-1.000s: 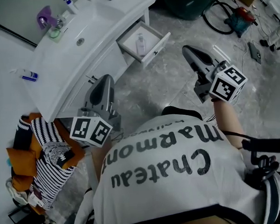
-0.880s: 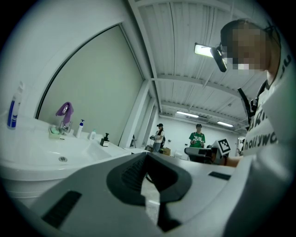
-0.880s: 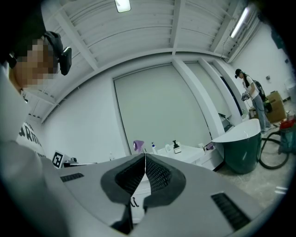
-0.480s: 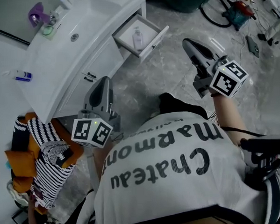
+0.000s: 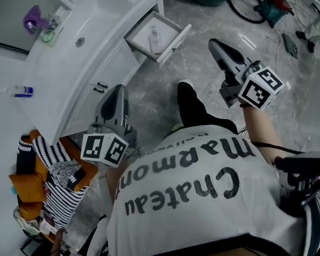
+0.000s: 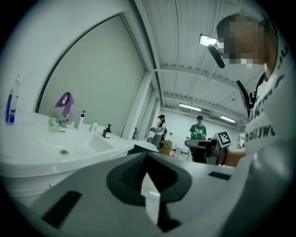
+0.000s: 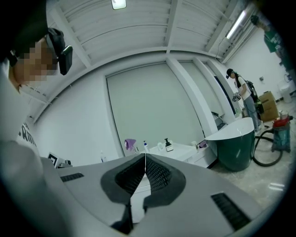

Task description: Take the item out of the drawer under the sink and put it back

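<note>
Your head view is bright, even and sharp; the white sink nearly washes out, and shadows on the floor stay soft. Your 2 gripper views bow strongly and darken to black at the corners, with a ceiling lamp glaring overhead.

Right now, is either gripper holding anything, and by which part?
Nothing: left gripper and right gripper are shut, empty; the bottle sits in the open drawer.

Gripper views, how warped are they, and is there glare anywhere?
Left gripper view: strong fisheye, the mirror edge bows, corners go black, the ceiling lamp glares. Right gripper view: same bending, overhead light blown out. Head view: even light, white sink counter nearly washed out.
</note>
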The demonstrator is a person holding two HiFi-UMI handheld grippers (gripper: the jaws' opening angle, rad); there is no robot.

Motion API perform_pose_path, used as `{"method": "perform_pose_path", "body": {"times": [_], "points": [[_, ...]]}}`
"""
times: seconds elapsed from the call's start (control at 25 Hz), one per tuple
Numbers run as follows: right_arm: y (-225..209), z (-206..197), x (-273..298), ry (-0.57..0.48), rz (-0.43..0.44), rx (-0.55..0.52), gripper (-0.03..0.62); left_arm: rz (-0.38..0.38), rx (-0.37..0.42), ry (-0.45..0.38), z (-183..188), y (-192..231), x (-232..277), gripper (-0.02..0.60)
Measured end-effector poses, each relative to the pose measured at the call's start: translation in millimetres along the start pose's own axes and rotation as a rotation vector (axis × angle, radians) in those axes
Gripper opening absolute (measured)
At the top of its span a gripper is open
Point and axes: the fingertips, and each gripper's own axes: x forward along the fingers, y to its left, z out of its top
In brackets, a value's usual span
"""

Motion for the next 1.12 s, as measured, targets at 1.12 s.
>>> {"method": "perform_pose_path", "body": {"times": [1.12], "points": [[-108.0, 22.0, 98.5, 0.041, 0.049, 0.078, 0.012, 0.049, -0.071, 0.015, 29.9, 39.9, 134.3, 0.012]]}}
